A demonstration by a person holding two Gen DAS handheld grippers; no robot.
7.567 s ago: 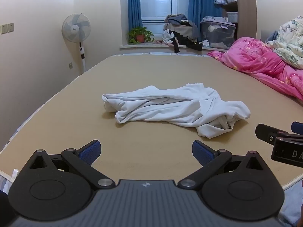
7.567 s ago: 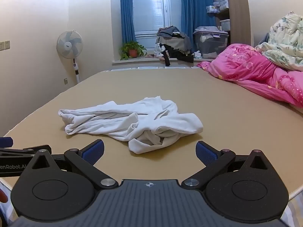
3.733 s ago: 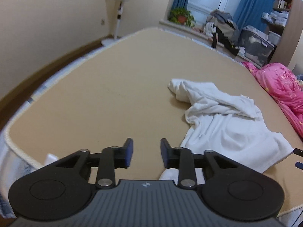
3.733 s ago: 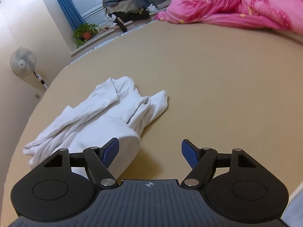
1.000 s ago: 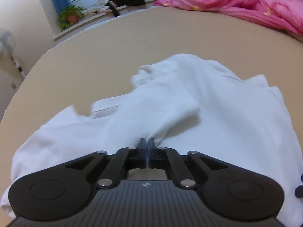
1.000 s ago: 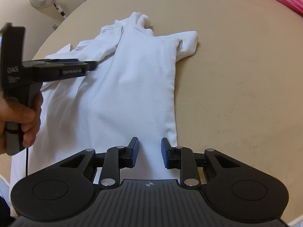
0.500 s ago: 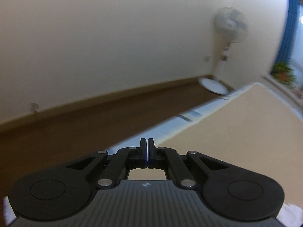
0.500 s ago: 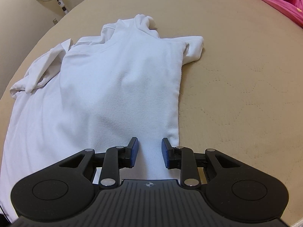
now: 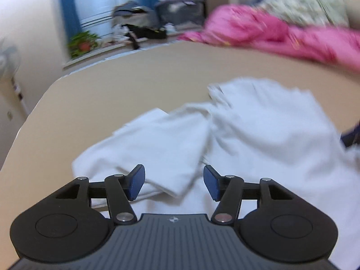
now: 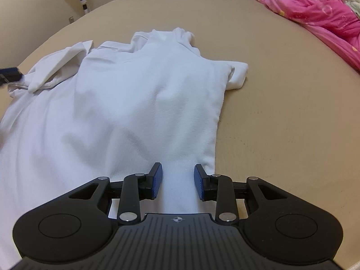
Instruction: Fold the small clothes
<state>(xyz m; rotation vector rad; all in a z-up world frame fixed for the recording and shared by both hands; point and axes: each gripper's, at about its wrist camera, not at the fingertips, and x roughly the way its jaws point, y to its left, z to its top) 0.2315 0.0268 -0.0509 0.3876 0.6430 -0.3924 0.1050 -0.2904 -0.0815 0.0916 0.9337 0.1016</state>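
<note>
The white shirt (image 10: 139,103) lies spread nearly flat near the bed's (image 10: 281,117) front edge, one sleeve crumpled; no fold yet, I judge. Left tongs (image 9: 174,184) gape wide, empty; right tongs (image 10: 178,181) stand partly apart astride its hem.

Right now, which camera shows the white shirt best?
The right wrist view: the white shirt lies sharp and spread on the bed, collar and both sleeves visible. The left wrist view is motion-blurred and shows only its near sleeve and part of the body.
</note>
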